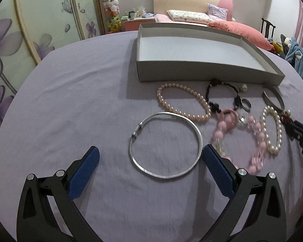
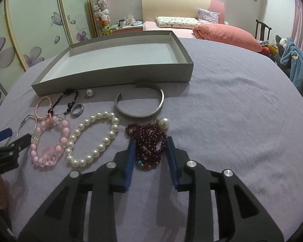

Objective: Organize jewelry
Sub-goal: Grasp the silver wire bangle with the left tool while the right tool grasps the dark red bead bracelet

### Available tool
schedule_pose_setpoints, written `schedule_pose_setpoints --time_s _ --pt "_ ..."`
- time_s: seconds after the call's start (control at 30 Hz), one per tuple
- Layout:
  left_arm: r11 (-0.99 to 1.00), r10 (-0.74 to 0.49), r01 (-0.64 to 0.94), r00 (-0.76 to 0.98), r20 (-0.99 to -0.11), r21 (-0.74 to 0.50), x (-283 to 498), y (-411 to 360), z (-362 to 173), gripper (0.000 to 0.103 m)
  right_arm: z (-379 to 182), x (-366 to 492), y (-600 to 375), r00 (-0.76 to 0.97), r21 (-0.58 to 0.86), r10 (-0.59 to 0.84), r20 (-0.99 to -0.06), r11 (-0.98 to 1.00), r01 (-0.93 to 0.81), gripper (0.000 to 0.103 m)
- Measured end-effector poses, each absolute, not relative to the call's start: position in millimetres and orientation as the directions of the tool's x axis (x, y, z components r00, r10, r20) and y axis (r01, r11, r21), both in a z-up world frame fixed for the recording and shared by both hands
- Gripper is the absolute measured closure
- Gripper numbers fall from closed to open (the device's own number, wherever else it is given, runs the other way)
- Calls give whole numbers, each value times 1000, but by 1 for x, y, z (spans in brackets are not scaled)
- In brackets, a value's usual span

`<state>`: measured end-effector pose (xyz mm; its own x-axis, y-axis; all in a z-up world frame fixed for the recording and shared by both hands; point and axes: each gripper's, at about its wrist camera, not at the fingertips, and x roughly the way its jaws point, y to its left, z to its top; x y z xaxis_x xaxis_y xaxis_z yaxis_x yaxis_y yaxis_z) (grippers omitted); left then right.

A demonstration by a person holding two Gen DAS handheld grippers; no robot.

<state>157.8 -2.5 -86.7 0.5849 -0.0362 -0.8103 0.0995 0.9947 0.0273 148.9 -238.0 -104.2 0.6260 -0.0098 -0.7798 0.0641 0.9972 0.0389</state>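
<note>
Squarely between right tongs [image 2: 151,141]: garnet beads [image 2: 149,141]

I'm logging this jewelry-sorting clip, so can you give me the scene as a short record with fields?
surface: lilac cloth-covered table
container: shallow grey cardboard box, nothing in it
left hand-held gripper: open, around thin silver wire bangle
right hand-held gripper: open, astride dark red bead string
loose nearby: white pearl bracelet, pink bead bracelet, wide silver cuff
</note>
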Motion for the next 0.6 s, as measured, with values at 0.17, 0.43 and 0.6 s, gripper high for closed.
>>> schedule_pose_setpoints --time_s 0.17,0.43,0.6 --pt "994 -48 105 593 -804 18 159 -3 -85 12 -104 152 -237 626 33 -17 -779 997 69 69" --pt "993 -52 116 610 -791 24 154 -3 -81 30 -104 150 -243 632 60 -2 -775 995 76 92" --pt "994 -51 111 612 -790 22 150 1 -81 30 -103 143 -246 642 86 20 -766 994 71 94"
